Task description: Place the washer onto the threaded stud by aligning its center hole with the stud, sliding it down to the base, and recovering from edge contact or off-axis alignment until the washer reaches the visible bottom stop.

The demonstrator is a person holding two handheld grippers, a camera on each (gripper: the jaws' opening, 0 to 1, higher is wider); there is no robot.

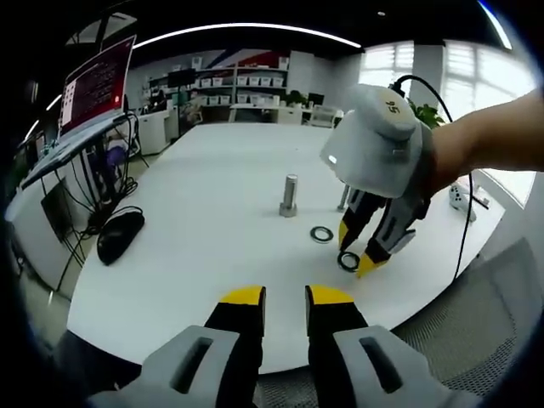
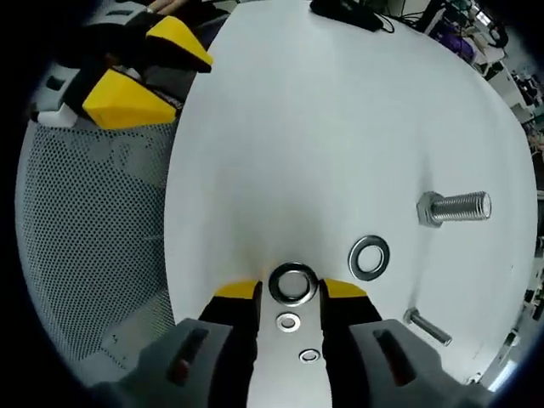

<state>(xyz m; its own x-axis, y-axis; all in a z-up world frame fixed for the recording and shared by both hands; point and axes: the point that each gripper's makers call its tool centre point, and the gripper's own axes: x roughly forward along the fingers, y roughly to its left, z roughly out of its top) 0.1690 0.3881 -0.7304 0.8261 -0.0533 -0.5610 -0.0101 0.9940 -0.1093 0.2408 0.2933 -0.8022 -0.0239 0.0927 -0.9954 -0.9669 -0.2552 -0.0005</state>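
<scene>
Two right gripper [image 2: 291, 291] fingers [image 2: 238, 291] pinching washer [image 2: 293, 283] on table [image 2: 280, 144], left gripper [image 1: 286, 297] slightly parted, empty.

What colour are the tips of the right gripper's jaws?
Yellow, on black jaws. The right gripper shows it best in the right gripper view, around the washer.

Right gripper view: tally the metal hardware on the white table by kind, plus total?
Large washers: 2, one between the right gripper tips, one lying free
Small washers: 2
Threaded stud with hex base: 1
Slimmer bolt: 1
Total: 6
</scene>
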